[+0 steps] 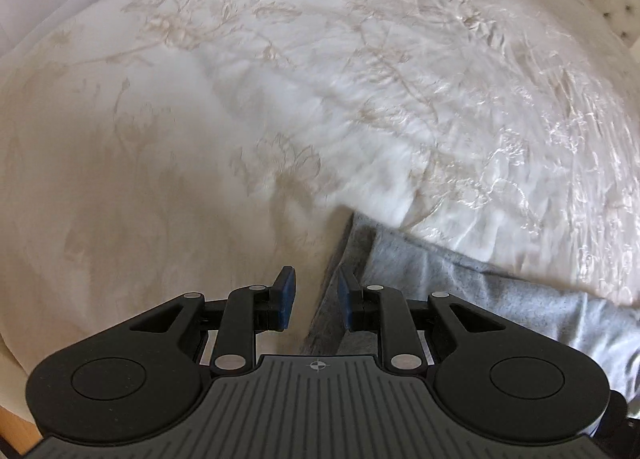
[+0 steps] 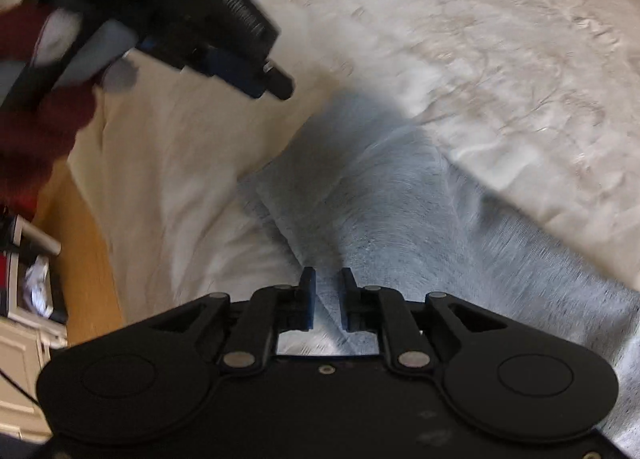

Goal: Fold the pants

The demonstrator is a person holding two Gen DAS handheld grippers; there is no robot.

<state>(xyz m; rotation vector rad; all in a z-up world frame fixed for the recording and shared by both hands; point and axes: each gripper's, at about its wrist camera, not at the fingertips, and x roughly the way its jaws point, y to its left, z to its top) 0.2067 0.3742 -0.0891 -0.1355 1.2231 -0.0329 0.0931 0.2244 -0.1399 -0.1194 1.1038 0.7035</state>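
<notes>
On white embroidered bedspread (image 1: 168,163): grey pants (image 2: 380,195) at five o'clock. Left gripper (image 1: 316,301) parted, holding nothing. Right gripper (image 2: 327,299) slightly parted over pants, gripping nothing.

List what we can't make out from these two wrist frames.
- Grey knit pants: full extent unknown; cut off by the right wrist frame edge and covered below by the right gripper.
- Whether fabric is pinched: right wrist view motion-blurred; left gripper body hides its pad bases.
- Left gripper's fingertips in the right wrist view: smeared.
- Clutter at floor level: blurred, unidentifiable.
</notes>
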